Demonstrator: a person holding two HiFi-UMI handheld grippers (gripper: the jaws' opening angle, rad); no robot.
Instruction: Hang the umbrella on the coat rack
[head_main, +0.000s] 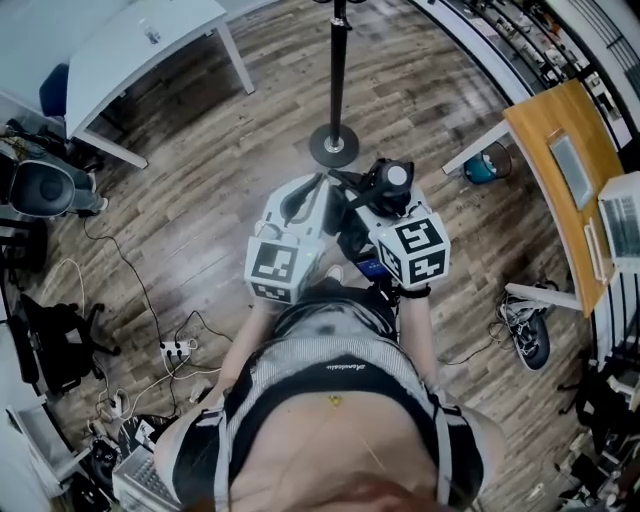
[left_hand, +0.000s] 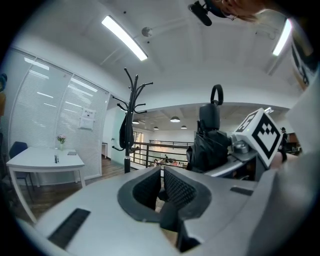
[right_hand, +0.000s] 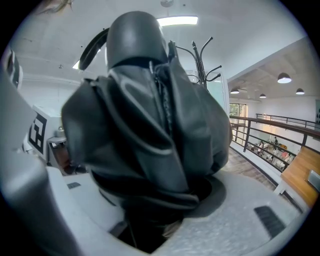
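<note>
In the head view a black folded umbrella stands upright in my right gripper, which is shut on its folded canopy. The umbrella fills the right gripper view, handle and wrist strap on top, and hides the jaws of the right gripper. My left gripper is beside it on the left, shut and empty; its pads meet in the left gripper view. The black coat rack stands on its round base just ahead. Its hooks rise left of the umbrella. The hooks also show behind the umbrella.
A white table stands at the back left and a wooden desk at the right. A blue bin, shoes, a power strip with cables and a chair lie around on the wood floor. A dark bag hangs on the rack.
</note>
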